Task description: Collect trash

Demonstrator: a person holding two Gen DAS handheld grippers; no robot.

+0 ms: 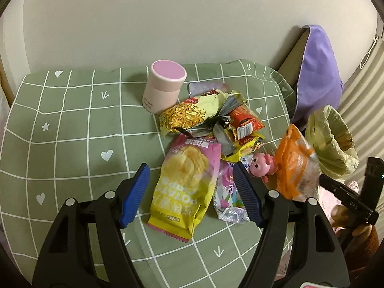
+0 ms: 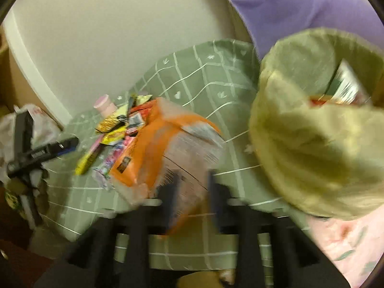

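Observation:
My left gripper [image 1: 192,187] is open and hovers over a yellow and pink potato chip bag [image 1: 184,187] on the green checked cloth [image 1: 72,124]. Behind it lie a noodle wrapper [image 1: 192,112], red and yellow wrappers [image 1: 242,129] and a pink printed wrapper [image 1: 228,196]. My right gripper [image 2: 192,187] is shut on an orange snack bag [image 2: 163,148], also in the left wrist view [image 1: 292,163], held above the cloth beside the yellow-green trash bag [image 2: 312,144], [image 1: 333,139]. The right wrist view is blurred.
A pink lidded jar [image 1: 164,86] stands at the back of the pile. A pink pig toy [image 1: 261,165] lies among the wrappers. A purple cloth [image 1: 316,72] hangs at the right by the wall. The trash bag holds some packaging [image 2: 345,88].

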